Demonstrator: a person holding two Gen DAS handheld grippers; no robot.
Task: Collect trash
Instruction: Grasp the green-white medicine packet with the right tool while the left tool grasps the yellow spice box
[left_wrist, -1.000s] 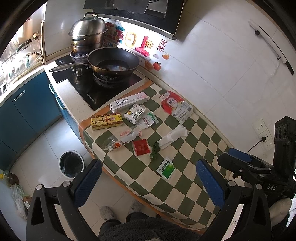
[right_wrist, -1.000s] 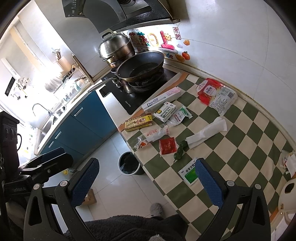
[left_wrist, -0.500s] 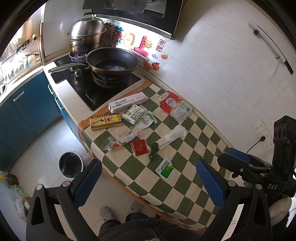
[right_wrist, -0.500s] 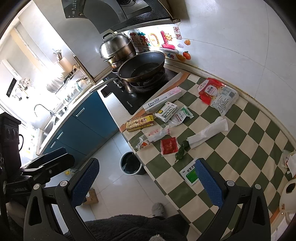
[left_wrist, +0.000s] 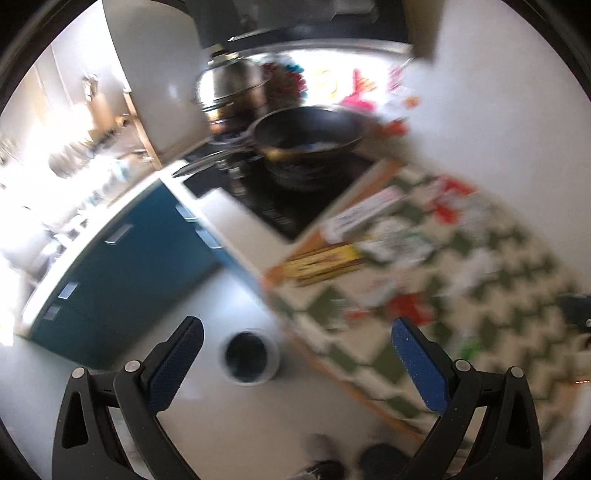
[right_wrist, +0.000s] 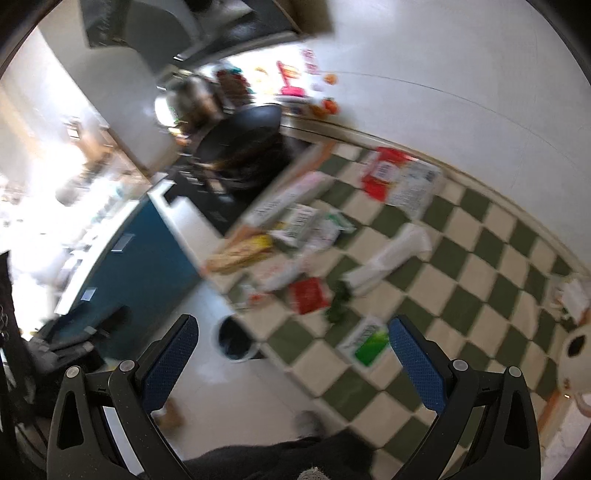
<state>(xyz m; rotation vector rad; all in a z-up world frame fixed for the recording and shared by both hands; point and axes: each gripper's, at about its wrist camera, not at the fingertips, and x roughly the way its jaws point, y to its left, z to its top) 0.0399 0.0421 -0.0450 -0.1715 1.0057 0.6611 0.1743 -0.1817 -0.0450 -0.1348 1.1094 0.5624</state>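
- Trash lies scattered on the checkered bench (right_wrist: 461, 295): a red packet (right_wrist: 308, 295), a green-and-white sachet (right_wrist: 365, 341), a white wrapper (right_wrist: 391, 256), a yellow box (right_wrist: 240, 253) and a red-and-white bag (right_wrist: 386, 171).
- Compared with half a second ago, both views are now smeared by motion blur and have swung toward the stove side; the left view shows more of the blue cabinets (left_wrist: 122, 266) and floor.
- The waste bin (left_wrist: 246, 357) on the floor now sits between the left gripper's (left_wrist: 295, 363) fingers in its view, rather than off to the left.
- The trash itself has not shifted on the bench.
- Left gripper hangs above the floor beside the bench edge, jaws spread wide, holding nothing.
- Right gripper (right_wrist: 291, 363) hovers over the bench's near edge, jaws likewise wide apart and empty, the sachet just inside its right finger (right_wrist: 417, 365).
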